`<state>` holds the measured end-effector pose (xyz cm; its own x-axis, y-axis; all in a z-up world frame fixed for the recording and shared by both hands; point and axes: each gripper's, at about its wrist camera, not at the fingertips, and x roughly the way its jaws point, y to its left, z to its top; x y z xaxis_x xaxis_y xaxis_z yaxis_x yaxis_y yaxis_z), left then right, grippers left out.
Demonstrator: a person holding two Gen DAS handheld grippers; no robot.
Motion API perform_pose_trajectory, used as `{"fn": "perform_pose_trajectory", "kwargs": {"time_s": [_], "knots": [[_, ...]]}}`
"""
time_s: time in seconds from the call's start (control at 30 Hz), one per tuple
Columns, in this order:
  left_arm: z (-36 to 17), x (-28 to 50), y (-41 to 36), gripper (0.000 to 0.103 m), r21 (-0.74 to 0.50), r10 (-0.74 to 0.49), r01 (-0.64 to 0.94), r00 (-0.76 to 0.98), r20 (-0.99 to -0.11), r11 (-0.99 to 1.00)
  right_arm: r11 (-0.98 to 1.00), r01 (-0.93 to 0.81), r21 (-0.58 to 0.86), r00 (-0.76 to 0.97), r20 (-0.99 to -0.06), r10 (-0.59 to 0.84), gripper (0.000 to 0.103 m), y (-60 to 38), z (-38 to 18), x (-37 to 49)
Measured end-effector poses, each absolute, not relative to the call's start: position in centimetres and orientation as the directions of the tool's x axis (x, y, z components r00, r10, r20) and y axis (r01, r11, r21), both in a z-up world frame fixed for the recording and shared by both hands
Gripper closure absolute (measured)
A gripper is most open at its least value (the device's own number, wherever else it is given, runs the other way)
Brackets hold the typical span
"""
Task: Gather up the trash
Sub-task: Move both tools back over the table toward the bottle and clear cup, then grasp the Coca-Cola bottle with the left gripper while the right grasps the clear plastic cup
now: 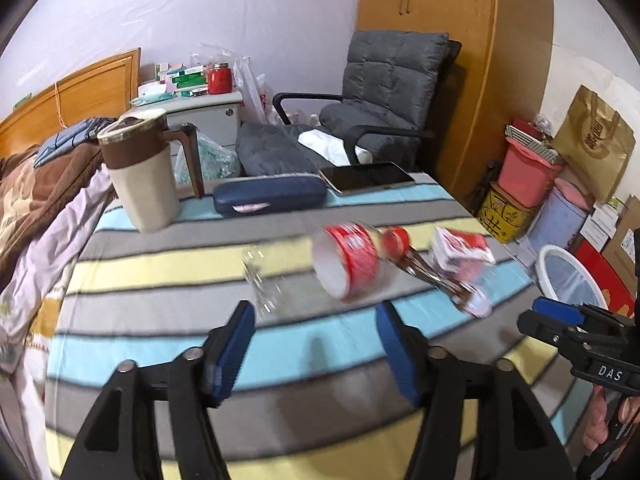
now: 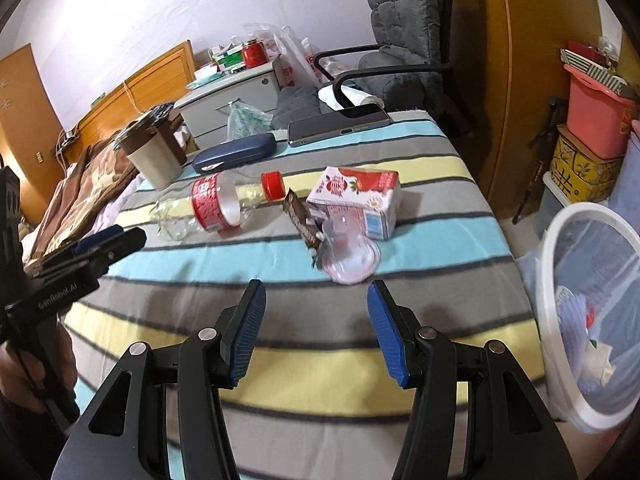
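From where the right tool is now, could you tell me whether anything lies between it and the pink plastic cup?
Nothing visible does. The right tool is open over bare striped cloth, and the pink cup lies just ahead of it, with the brown wrapper touching its far-left side.

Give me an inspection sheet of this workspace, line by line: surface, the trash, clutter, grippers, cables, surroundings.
Surface: striped cloth covers the table.
Job's things: plastic bottle on its side, milk carton, brown wrapper, clear cup; white bin beside the table, already holding scraps.
Clutter: mug, blue case, tablet.
Grippers: left gripper and right gripper both open, empty, short of the trash.
Cables: nothing seen on the table.
Surroundings: grey chair, bed, stacked boxes.
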<state>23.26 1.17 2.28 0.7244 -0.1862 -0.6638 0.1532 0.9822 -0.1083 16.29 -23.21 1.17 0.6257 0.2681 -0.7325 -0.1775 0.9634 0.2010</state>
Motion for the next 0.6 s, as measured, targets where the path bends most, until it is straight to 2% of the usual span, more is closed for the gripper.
{"fn": "perform_pose_trajectory", "kwargs": {"time_s": [0.2, 0.5, 0.57, 0.6], "knots": [[2.1, 26.8, 1.9, 0.030, -0.099, -0.213, 0.198, 0.718, -0.663, 0.975, 0.966, -0.157, 0.206, 0.625, -0.736, 0.259, 0.048, -22.8, 0.9, 18.5], [1.2, 31.1, 0.2, 0.028, -0.097, -0.335, 0.373, 0.649, -0.683, 0.923, 0.969, -0.085, 0.232, 0.605, -0.761, 0.235, 0.048, -23.1, -0.6, 20.9], [0.8, 31.2, -0.2, 0.028, -0.095, -0.349, 0.402, 0.628, -0.696, 0.911, 0.967, -0.078, 0.244, 0.590, -0.770, 0.242, 0.053, -23.2, -1.1, 21.1], [0.5, 31.2, -0.4, 0.027, -0.088, -0.353, 0.417, 0.618, -0.703, 0.905, 0.966, -0.077, 0.246, 0.585, -0.774, 0.243, 0.061, -23.2, -1.3, 21.1]]}}
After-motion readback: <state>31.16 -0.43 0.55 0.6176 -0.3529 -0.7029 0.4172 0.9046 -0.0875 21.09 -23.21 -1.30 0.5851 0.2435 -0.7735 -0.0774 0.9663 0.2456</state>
